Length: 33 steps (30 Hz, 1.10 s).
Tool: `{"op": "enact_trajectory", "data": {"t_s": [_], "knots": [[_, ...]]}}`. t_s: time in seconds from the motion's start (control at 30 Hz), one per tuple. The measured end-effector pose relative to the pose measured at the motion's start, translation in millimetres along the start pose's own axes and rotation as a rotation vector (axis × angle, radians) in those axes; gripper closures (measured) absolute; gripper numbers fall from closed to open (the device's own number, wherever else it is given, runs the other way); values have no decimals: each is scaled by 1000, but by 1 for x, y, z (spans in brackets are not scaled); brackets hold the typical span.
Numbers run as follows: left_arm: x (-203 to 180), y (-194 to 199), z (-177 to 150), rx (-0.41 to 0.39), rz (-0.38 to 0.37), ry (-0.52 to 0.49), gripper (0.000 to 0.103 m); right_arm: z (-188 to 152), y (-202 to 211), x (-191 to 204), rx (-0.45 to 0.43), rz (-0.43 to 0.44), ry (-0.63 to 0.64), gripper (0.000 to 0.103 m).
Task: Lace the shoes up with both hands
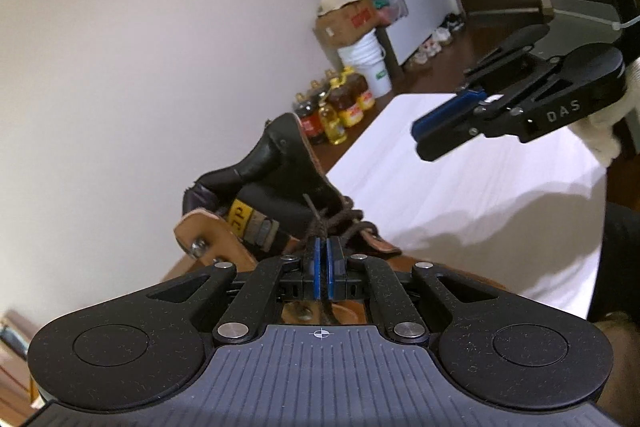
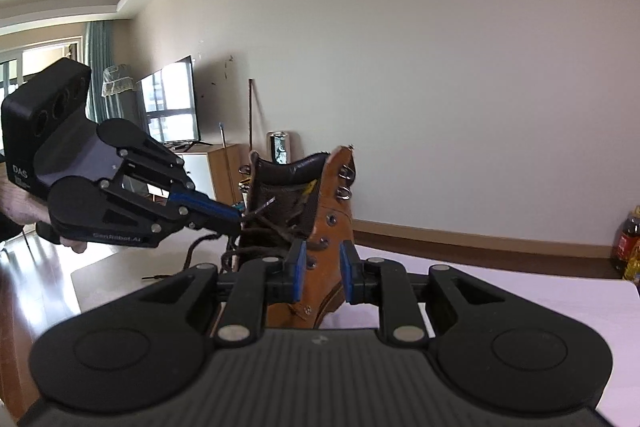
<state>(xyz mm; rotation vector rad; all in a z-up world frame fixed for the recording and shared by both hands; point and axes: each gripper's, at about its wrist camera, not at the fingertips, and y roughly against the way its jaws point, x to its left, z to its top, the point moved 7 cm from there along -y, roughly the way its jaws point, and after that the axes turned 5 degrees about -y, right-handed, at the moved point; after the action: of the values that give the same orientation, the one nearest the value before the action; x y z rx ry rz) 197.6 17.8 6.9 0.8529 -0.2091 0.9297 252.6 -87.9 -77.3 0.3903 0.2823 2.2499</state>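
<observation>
**A:** ok so what's closest? The left gripper (image 1: 321, 259) has its fingers pinched together on a dark brown lace (image 1: 318, 223), right at the boot's laced front.

**B:** yep, and the right gripper (image 2: 322, 265) has its fingers spread apart with nothing between them. In the left wrist view it hangs in the air well off to the side of the boot.

**A:** the boot (image 2: 320, 211) itself is tan leather with a dark collar, standing on the white surface (image 1: 460, 195), top wide open, laces crossing loosely up the tongue. A loose lace loop trails off its left side.

**B:** containers further back: bottles of oil and cola (image 1: 336, 107) on the floor by the wall, then a white bucket (image 1: 366, 63) with a cardboard box (image 1: 348, 19) sitting on top, something pale poking out of the box.

**A:** room-wise, the white surface is bare on the right, with its far edge just past the boot.
</observation>
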Motion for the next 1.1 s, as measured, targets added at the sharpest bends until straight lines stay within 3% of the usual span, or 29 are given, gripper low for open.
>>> {"op": "enact_trajectory", "data": {"t_s": [0.43,1.1], "knots": [[-2,-19,8,37,44,-160,99,8,-3,6,8,-43,18,80],[2,-28,2,52,43,-187,99,10,-13,3,19,-66,8,80]]}}
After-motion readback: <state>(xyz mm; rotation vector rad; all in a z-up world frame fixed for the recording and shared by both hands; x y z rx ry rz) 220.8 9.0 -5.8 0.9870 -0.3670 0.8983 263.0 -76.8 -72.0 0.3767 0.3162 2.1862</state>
